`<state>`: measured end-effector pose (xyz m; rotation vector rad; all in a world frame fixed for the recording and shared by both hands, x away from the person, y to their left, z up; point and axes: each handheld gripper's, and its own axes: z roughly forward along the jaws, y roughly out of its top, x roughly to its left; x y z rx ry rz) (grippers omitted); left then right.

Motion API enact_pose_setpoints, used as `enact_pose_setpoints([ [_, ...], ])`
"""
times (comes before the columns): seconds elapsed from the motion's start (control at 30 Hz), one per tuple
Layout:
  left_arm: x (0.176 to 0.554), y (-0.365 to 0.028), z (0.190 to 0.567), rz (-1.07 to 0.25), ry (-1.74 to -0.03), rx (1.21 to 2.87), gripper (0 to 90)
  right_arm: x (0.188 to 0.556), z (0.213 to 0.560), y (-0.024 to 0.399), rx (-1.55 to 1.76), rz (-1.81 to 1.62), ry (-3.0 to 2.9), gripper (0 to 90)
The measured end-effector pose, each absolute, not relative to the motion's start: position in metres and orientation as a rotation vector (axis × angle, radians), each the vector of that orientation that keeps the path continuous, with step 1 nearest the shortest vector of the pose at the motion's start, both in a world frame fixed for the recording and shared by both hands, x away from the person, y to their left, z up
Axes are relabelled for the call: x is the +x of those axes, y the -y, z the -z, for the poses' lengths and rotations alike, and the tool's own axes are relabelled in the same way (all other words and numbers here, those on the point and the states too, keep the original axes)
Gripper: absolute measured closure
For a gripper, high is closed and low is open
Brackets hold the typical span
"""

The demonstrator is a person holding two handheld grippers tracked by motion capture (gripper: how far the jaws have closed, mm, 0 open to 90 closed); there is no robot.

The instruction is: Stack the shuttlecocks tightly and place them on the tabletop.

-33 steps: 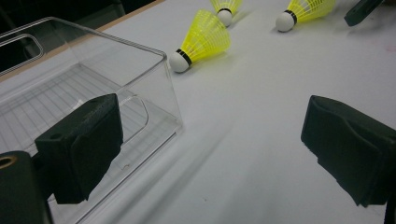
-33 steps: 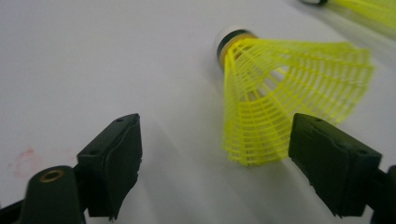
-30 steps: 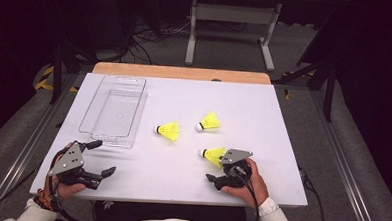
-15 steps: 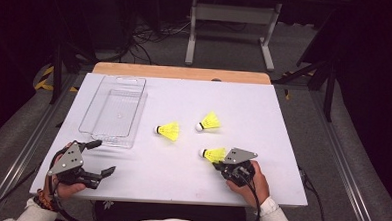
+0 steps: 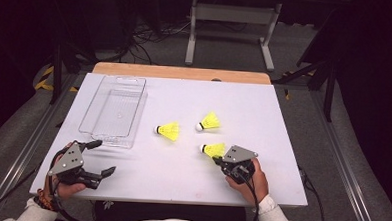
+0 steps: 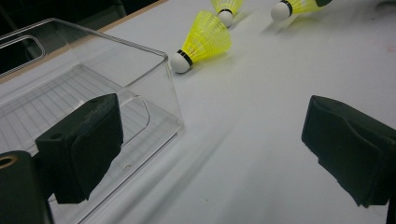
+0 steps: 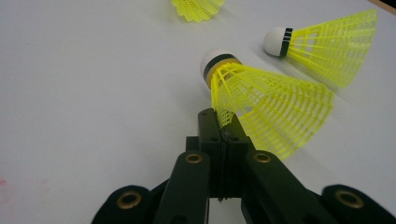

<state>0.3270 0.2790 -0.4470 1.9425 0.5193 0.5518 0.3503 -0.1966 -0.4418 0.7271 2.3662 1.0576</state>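
Three yellow shuttlecocks with white corks lie on the white table. My right gripper is shut on the skirt rim of the nearest shuttlecock; in the right gripper view the yellow mesh is pinched between the closed jaws. The middle shuttlecock and the far one lie free. My left gripper stands open at the table's front left, just off the near corner of the clear tray, with nothing between its fingers.
The clear plastic tray is empty and stands lengthwise at the back left. A wooden strip borders the table's far edge. Cables and a metal stand lie on the floor beyond.
The right gripper's jaws, spread one second ago, have shut on the nearest shuttlecock's skirt. The left gripper has not moved.
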Motion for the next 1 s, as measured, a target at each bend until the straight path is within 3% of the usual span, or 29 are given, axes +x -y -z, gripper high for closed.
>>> enact_pose_setpoints([
  [0.57, 0.328, -0.279, 0.448, -0.551, -0.521, 1.945, 6.3, 0.375, 0.428, 0.159, 0.613, -1.113, -2.328, 90.0],
  [1.0, 0.328, -0.280, 0.448, -0.549, -0.518, 1.942, 6.4, 0.408, 0.437, 0.127, 0.587, -1.101, -2.373, 90.0],
])
